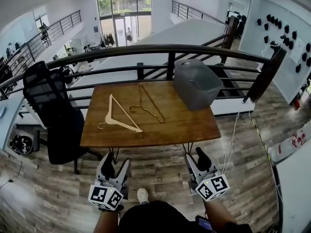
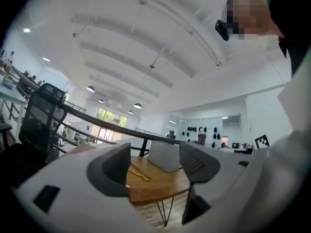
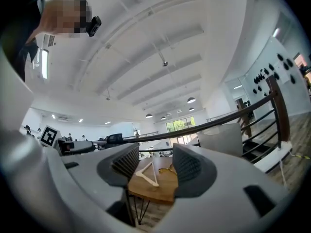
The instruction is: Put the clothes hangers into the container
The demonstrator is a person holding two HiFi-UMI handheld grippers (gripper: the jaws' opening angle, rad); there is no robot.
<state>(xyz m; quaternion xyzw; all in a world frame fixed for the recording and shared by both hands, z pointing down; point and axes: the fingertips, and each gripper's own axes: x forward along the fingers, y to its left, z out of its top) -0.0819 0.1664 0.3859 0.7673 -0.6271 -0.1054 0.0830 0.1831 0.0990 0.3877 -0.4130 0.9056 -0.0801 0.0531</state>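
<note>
left gripper: jaws spread, empty | right gripper: jaws spread, empty, likely readied for grasping | wooden hanger, wire hanger: flat on worktop, ahead of both jaws, well apart | grey container: beyond the right jaws

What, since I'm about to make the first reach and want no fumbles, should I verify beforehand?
1. Left gripper empty, jaws apart: ok.
2. Right gripper empty, jaws apart: ok.
3. Wooden hanger and wire hanger lying flat on the table: ok.
4. Hangers clear of each other: cannot tell, they lie close.
5. Container open on top: cannot tell.
6. Grippers over the table: not ok, both short of its near edge.
</note>
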